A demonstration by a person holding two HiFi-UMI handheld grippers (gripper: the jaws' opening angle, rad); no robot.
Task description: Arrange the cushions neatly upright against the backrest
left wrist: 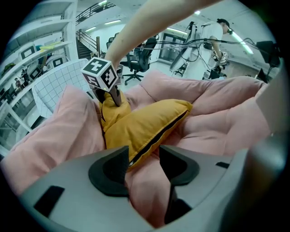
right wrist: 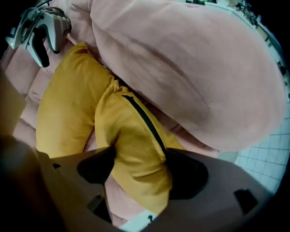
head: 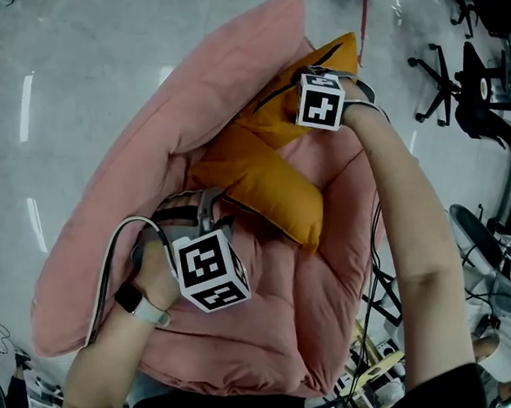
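Note:
A yellow cushion (head: 267,176) with a black zip lies in the hollow of a pink beanbag sofa (head: 137,137), leaning toward its puffy backrest (right wrist: 190,77). My left gripper (head: 208,205) is at the cushion's near corner; in the left gripper view the jaws (left wrist: 142,163) pinch that yellow corner (left wrist: 145,124) along with a fold of pink fabric. My right gripper (head: 306,73) is at the far corner. Its jaws (right wrist: 138,170) have spread wide, and the yellow corner (right wrist: 136,149) still bulges loosely between them.
Office chairs (head: 443,81) stand on the shiny floor to the right. Cables and gear (head: 370,348) lie beside the sofa's near right side. A white grid board (left wrist: 56,86) is behind the sofa, and a person (left wrist: 217,34) stands far off.

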